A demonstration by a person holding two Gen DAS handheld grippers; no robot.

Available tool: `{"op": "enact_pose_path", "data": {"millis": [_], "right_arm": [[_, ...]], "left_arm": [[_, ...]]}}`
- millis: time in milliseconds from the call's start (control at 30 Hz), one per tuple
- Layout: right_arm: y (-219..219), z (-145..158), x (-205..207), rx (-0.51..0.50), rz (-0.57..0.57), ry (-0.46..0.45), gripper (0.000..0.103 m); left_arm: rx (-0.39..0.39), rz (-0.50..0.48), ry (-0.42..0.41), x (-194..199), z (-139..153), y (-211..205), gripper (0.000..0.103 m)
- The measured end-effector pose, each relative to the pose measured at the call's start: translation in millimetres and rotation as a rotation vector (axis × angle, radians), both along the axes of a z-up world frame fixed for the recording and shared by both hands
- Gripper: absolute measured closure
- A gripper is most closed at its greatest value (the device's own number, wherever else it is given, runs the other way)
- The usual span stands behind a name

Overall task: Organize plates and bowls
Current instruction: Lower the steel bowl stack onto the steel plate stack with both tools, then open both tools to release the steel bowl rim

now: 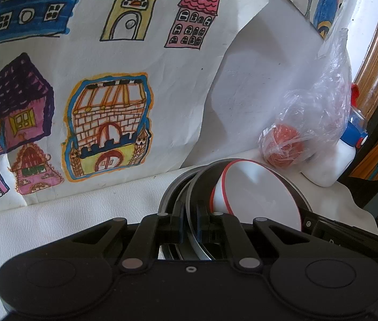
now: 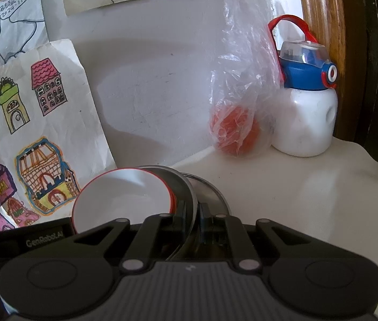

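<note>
Metal dish point(image 1: 197, 187), round and thin-rimmed with a grey sheen, is seen clamped on its rim by the left gripper point(image 1: 189, 223) in the left wrist view; the black jaws are pinched tight on the rim edge. A second metal dish point(image 1: 167, 195) of like shape is nested just behind it. A white bowl point(image 1: 258, 195), smooth and glossy with a thin red rim line, is tilted inside the held dish. All are held over a white, slightly creased tabletop point(image 1: 68, 219). A crinkled paper drawing point(image 1: 95, 93) of coloured houses is propped behind. A wrinkled clear plastic bag point(image 1: 320, 101) with a round orange object point(image 1: 285, 147) inside is set to the right.

In the right wrist view, the right gripper point(image 2: 191, 220) is clenched on the opposite rim of the same dish point(image 2: 186, 187); the bowl point(image 2: 124, 200) is leaned to the left of it, and the lower dish point(image 2: 210, 190) is seen to the right. A squat white bottle point(image 2: 306, 123) with a blue lid and red strap stands beside the bag point(image 2: 242, 80), touching it.
</note>
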State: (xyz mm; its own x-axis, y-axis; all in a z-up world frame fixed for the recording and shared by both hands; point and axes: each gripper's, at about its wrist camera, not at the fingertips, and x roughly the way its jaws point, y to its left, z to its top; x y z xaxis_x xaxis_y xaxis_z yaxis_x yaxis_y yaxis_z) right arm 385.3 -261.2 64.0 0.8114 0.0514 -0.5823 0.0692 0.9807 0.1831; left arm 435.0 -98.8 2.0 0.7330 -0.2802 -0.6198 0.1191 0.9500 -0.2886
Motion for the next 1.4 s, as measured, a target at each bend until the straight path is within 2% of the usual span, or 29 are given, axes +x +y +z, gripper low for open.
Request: {"op": "enact_pose_path", "data": {"millis": [633, 867, 967, 1167, 1400], "right_arm": [[-4.7, -0.9, -4.5, 0.044, -0.012, -0.016, 0.089], [-11.4, -1.6, -5.8, 0.071, -0.029, -0.019, 0.077], [-14.4, -2.7, -5.8, 0.080, -0.038, -0.020, 0.071], [-17.7, -3.3, -6.7, 0.096, -0.036, -0.023, 0.070], [-17.5, -2.9, -8.8, 0.103, -0.044, -0.033, 0.069]], "left_arm": [[-0.020, 0.008, -0.006, -3.9, 3.2, 2.4, 0.094], [-0.019, 0.012, -0.017, -6.6, 6.2, 3.3, 0.092], [-0.018, 0.016, -0.020, -7.3, 6.7, 3.5, 0.091], [-0.015, 0.032, -0.030, -8.4, 8.2, 5.3, 0.084], [-0.019, 0.054, -0.045, -11.0, 10.9, 10.4, 0.072]]}}
